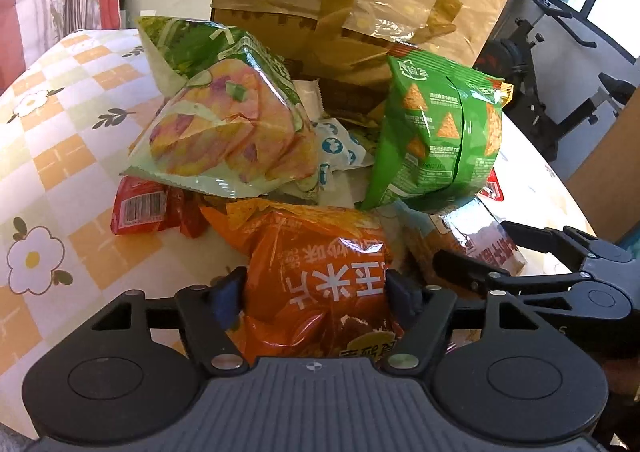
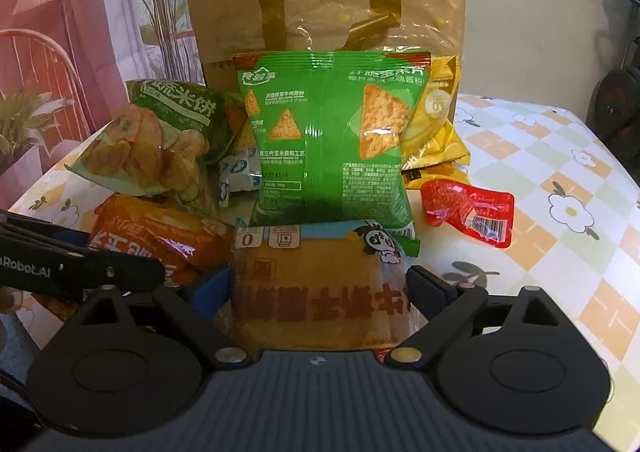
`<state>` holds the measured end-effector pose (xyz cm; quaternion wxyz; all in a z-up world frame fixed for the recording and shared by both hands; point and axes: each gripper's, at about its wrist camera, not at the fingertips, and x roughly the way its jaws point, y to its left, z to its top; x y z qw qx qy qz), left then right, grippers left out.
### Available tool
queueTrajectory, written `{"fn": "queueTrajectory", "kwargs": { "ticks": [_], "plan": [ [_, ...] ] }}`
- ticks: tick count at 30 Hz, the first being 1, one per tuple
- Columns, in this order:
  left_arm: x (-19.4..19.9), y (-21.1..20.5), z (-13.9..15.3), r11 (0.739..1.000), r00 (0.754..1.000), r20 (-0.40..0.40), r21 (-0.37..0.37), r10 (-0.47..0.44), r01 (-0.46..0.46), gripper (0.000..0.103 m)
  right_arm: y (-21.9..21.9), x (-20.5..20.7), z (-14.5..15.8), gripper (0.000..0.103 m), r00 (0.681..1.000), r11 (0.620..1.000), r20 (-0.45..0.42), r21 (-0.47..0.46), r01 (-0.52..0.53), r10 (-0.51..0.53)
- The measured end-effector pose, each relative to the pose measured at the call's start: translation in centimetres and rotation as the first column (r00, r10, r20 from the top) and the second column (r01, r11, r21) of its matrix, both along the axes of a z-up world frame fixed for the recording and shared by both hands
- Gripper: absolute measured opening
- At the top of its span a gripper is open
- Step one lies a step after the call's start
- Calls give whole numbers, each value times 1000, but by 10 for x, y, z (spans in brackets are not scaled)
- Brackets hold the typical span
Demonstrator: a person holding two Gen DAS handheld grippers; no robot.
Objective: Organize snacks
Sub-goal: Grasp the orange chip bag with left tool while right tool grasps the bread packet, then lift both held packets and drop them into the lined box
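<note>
Orange snack bag (image 1: 316, 284), lengthwise between jaws

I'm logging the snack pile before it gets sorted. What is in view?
paper bag: 1, brown, upright behind the pile
green bag: 1, mid-pile
rice-cracker bag: 1, pale green, pile's left
orange bag: 1, between the left gripper's fingers
bread pack: 1, tan, between the right gripper's fingers
yellow bag: 1, beside the green bag
red sachets: 2, either side of the pile
tablecloth: 1, checked, floral
left gripper: black
right gripper: black

Snack pile (image 2: 256, 155) crowds front; paper bag (image 2: 328, 11) blocks behind; tablecloth (image 2: 552, 155) right free.
</note>
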<state>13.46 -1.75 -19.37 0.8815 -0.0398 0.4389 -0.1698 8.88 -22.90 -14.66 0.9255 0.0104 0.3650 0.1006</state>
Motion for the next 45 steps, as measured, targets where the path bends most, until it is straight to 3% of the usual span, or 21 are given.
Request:
{"fn": "queueTrajectory", "kwargs": {
  "ticks": [3,11,14,18,27,36,45],
  "plan": [
    [-1,0,1,1000,1000,-2,-8,-11,11,68,-4,1,-1,94,1000,1000,-2,17,4,-4],
    [-1,1,0,999,999,-24,-35,-27,26,67,-4,-2,-1,93,1000,1000,-12,11,22,-22],
    [-5,2,3,998,999,-19,-52,-46,45,61,-2,-7,1,80,1000,1000,-2,13,15,-15],
    [-14,-2,11,995,996,26,-44,-84,85,55,2,-14,6,74,1000,1000,-6,19,-6,7],
    [-27,-1,29,991,987,111,-64,-113,120,54,-6,-29,24,73,999,999,32,35,32,-33],
    [-42,4,72,993,941,323,-18,-104,116,54,-16,-37,59,73,989,997,134,53,54,-61],
    [-24,17,124,999,888,457,-7,-45,54,54,-25,-18,107,73,965,998,258,54,22,-35]
  ]
}}
